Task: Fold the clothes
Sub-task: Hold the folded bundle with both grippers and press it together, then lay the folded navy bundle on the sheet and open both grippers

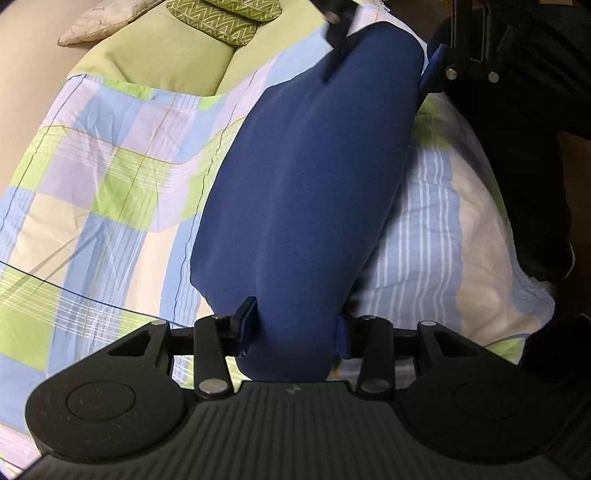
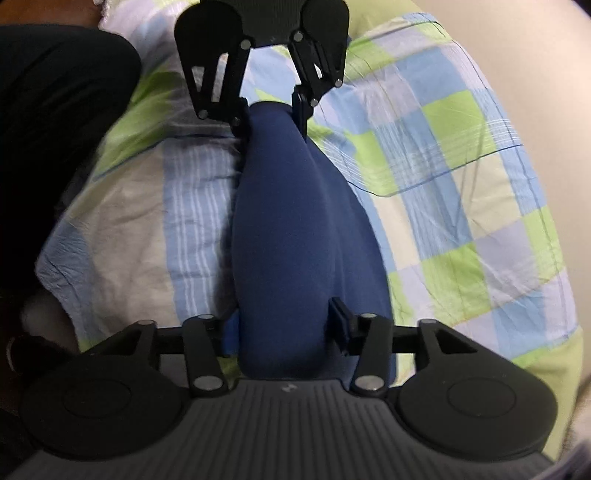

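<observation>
stretched between two grippers: a navy blue garment (image 1: 314, 192), bunched into a long, rounded band, held above a checked bedcover (image 1: 110, 177) of pale blue, lime green, lilac and cream. long axis running straight from one gripper to the other. in the left wrist view, leading away from the camera and leaning up toward the right; in the right wrist view (image 2: 295, 229), running up the frame and narrowing toward the far end.

left gripper (image 1: 293, 328) clamped on the near end of the garment, cloth bulging between both fingers (image 1: 246, 321) and filling the gap. seen again from the right wrist view at the top of the frame (image 2: 273, 110), pinching the narrow far end.

right gripper (image 2: 286, 328) likewise closed on its own end of the garment, cloth pressed between the fingers (image 2: 340, 321). in the left wrist view, visible at the upper right (image 1: 388, 51), slightly blurred, gripping the far end.

beyond the bedcover in the left wrist view: a plain green sheet (image 1: 155, 48), a green zigzag-patterned pillow (image 1: 225, 16) and a beige cushion (image 1: 107, 20). dark clothing of a person (image 1: 528, 147) along the right edge, beside the bed.
</observation>
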Action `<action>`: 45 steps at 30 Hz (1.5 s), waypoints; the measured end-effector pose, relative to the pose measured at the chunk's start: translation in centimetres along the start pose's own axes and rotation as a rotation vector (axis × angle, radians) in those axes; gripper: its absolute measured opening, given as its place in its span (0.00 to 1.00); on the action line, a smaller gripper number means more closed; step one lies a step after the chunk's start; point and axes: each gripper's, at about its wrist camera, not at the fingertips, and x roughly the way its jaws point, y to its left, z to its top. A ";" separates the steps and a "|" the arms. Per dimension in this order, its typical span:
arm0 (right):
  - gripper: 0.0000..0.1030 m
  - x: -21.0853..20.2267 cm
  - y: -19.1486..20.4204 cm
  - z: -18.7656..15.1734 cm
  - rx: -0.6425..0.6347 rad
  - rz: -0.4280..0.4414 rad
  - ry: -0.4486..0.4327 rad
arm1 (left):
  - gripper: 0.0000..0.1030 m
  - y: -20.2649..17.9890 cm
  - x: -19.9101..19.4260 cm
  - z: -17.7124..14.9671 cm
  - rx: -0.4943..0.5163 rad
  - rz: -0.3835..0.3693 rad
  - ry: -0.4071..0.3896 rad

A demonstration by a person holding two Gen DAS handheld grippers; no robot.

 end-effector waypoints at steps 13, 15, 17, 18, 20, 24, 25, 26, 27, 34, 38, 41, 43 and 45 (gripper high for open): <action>0.54 4.1 0.8 1.3 0.045 -0.038 0.142 | 0.49 -1.8 0.6 -2.9 -0.002 0.024 -0.041; 0.48 4.4 0.5 1.3 0.062 -0.025 0.148 | 0.56 -2.5 0.5 -3.0 0.031 0.046 -0.044; 0.47 4.3 0.2 1.2 0.070 -0.016 0.147 | 0.62 -3.4 0.9 -2.9 0.108 0.081 -0.055; 0.46 4.3 0.1 1.1 0.072 -0.012 0.146 | 0.63 -3.6 1.2 -2.8 0.132 0.090 -0.056; 0.46 4.4 -0.1 1.1 0.074 -0.008 0.146 | 0.64 -4.3 2.1 -2.5 0.218 0.125 -0.058; 0.46 4.6 -0.3 1.0 0.070 0.000 0.147 | 0.68 -4.0 3.2 -2.2 0.255 0.117 -0.068; 0.46 4.7 -0.3 0.9 0.070 0.000 0.146 | 0.68 -3.9 3.4 -2.3 0.264 0.113 -0.076; 0.47 4.8 -0.3 0.8 0.069 -0.001 0.145 | 0.68 -3.8 3.6 -2.3 0.269 0.111 -0.084; 0.48 4.8 -0.3 0.8 0.068 -0.001 0.144 | 0.67 -3.8 3.7 -2.5 0.270 0.109 -0.091; 0.38 4.4 -1.1 0.4 0.085 0.033 0.118 | 0.45 -2.0 3.5 -1.8 0.180 0.030 -0.100; 0.34 2.9 -4.6 0.6 0.060 0.046 0.064 | 0.45 2.9 1.8 -0.7 0.087 0.037 -0.126; 0.34 2.6 -7.4 0.7 0.017 -0.014 0.001 | 0.44 7.1 0.5 0.5 0.046 0.128 -0.126; 0.34 2.5 -9.2 0.8 -0.012 -0.062 -0.043 | 0.44 9.1 -0.6 1.2 0.023 0.219 -0.119; 0.34 2.4 -11.0 0.9 -0.041 -0.109 -0.087 | 0.45 9.8 -1.7 1.9 0.011 0.310 -0.104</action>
